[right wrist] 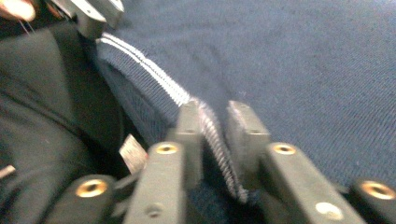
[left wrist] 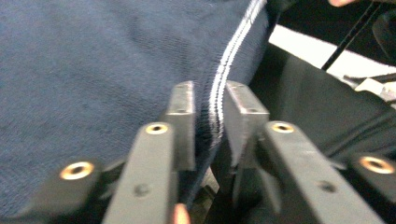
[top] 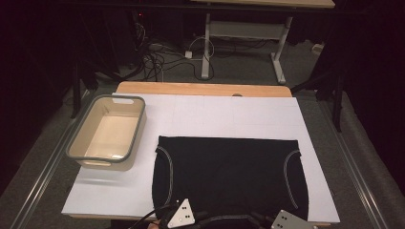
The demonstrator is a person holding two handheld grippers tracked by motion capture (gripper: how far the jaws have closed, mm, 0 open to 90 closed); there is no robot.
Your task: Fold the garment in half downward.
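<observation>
Dark blue garment (top: 229,174) is lying flat on the white board (top: 200,114), spread wide with its near hem at the board's front edge, and both grippers are working that hem right now. Left gripper (top: 181,215) is sitting at the near-left part of the garment, its grey plate poking up just over the hem. From the left gripper view, the left gripper (left wrist: 208,114) is pinching the fabric: the white-stitched hem (left wrist: 223,74) is running straight between its 2 black jaws, and the pads are pressing in on the cloth from both sides.

Right gripper (top: 289,220) is sitting at the near-right part of the garment, well apart from the left one along the same hem. In the right gripper view, the right gripper (right wrist: 215,135) is clamping the stitched edge (right wrist: 140,60) too, the white stitching threading down between its 2 jaws, which are standing narrow around the folded cloth.

Beige basket (top: 79,143) with a grey rim is standing to the left of the garment, just beyond its far-left corner, on the same board and not touching the fabric.
</observation>
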